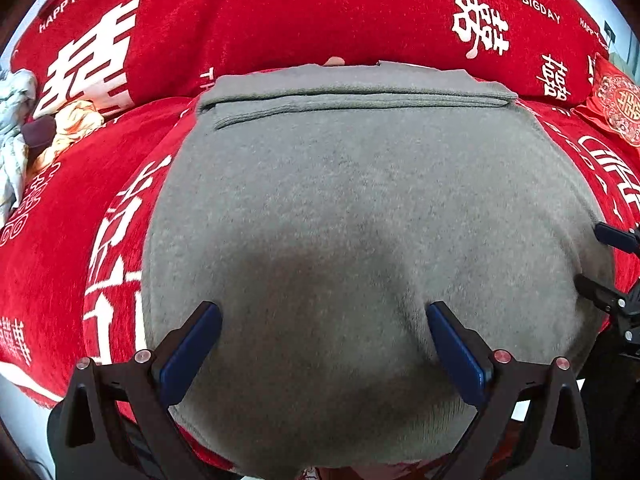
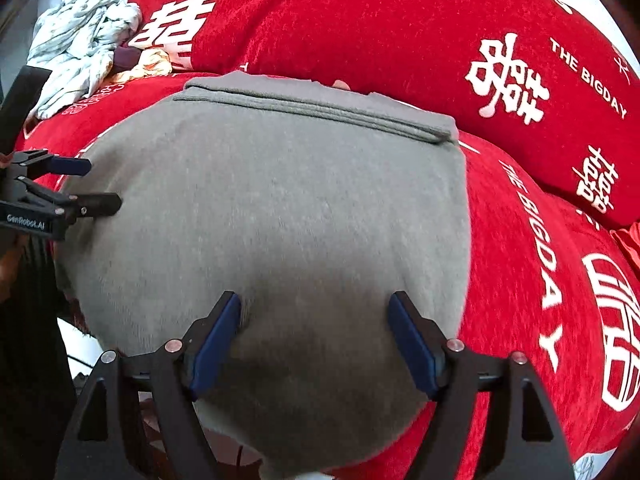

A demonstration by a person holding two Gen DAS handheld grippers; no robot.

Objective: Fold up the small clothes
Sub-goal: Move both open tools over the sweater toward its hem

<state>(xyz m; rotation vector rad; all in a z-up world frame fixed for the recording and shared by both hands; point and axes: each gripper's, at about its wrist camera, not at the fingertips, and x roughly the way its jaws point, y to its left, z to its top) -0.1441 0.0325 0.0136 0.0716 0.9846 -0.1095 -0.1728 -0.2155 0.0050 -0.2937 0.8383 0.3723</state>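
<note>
Hovering with jaws standing wide and empty, the left hand-held gripper (image 1: 324,354) and right hand-held gripper (image 2: 314,344) are overlooking the grey garment (image 1: 360,208) lying part-folded on the red sofa cover (image 1: 280,12), risking pinching only one layer and dragging the fold askew.

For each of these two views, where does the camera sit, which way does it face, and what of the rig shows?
Left wrist: sits on the left claw, looking forward and down over the grey garment on the red cover; its own open fingers show, with the right claw at the right edge.
Right wrist: sits on the right claw, facing the same way; own open fingers show, with the left claw at the left edge.
Shared: garment, cover, the crumpled pale cloth.
</note>
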